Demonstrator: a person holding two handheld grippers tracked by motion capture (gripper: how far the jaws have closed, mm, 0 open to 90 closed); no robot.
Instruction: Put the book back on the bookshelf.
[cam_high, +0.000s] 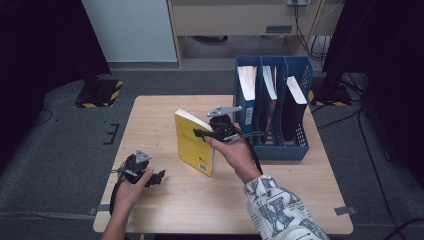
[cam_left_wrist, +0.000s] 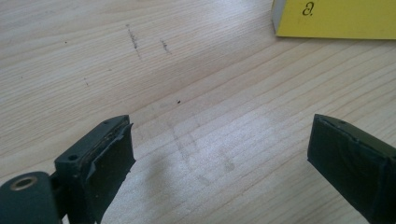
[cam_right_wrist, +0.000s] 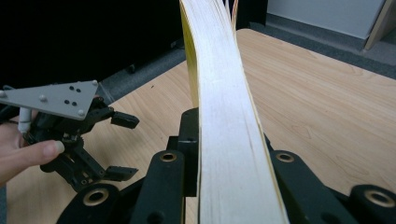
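At left on the pale wooden worktop (cam_high: 165, 200), left gripper (cam_high: 156, 178) rests low, jaws wide apart, holding nothing. Mid-worktop, yellow-covered paperback book (cam_high: 194, 142) stands upright on its lower edge; right gripper (cam_high: 199, 133) has jaws clamped on its page edge. Blue plastic file rack (cam_high: 300, 145) sits just right.

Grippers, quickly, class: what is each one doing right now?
Left gripper: open, empty, above the table.
Right gripper: shut on the yellow book, held upright.
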